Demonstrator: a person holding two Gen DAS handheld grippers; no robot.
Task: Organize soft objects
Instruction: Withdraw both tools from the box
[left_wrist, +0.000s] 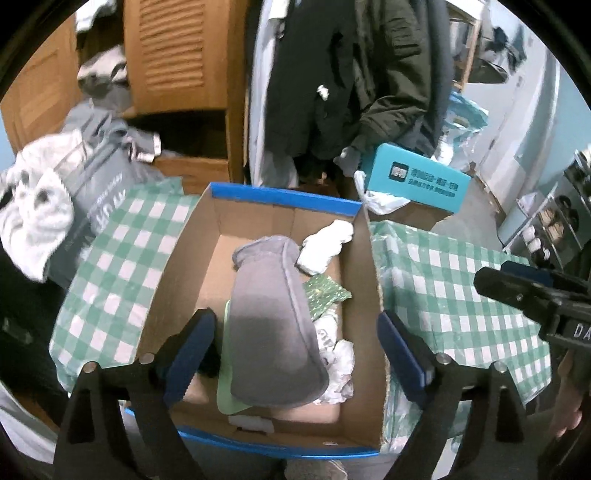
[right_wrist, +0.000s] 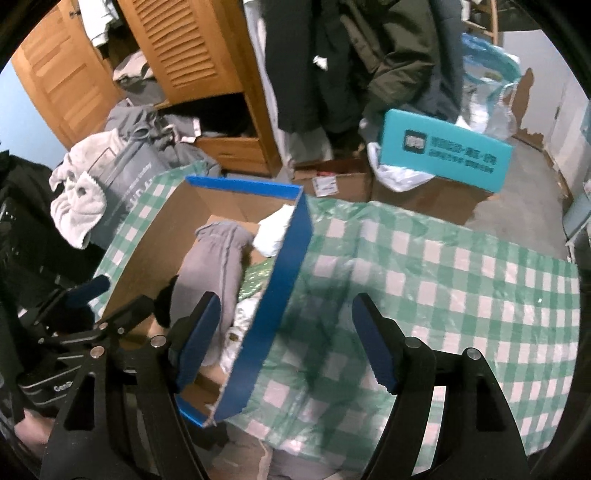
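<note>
A cardboard box (left_wrist: 177, 273) with blue outer walls (right_wrist: 280, 306) stands on a green-and-white checked tablecloth (left_wrist: 443, 295). A long grey fleece pouch (left_wrist: 273, 325) lies lengthwise in it, over a pale green cloth (left_wrist: 225, 391), a white bundle (left_wrist: 325, 247), a green glittery piece (left_wrist: 325, 295) and crumpled white fabric (left_wrist: 340, 369). My left gripper (left_wrist: 295, 354) hangs open above the box, the grey pouch (right_wrist: 218, 269) below its spread fingers and untouched. My right gripper (right_wrist: 288, 339) stands open over the box's right wall and the cloth (right_wrist: 424, 295), holding nothing. The right gripper (left_wrist: 532, 299) also shows at the left wrist view's right edge.
Left of the table, a white towel (left_wrist: 37, 214) drapes over a grey bag (left_wrist: 99, 206). Behind stand a wooden louvred wardrobe (left_wrist: 173, 62), hanging dark coats (left_wrist: 351, 74), and a teal box (left_wrist: 421, 181) on cartons (right_wrist: 424, 195). A shoe rack (left_wrist: 550, 221) sits right.
</note>
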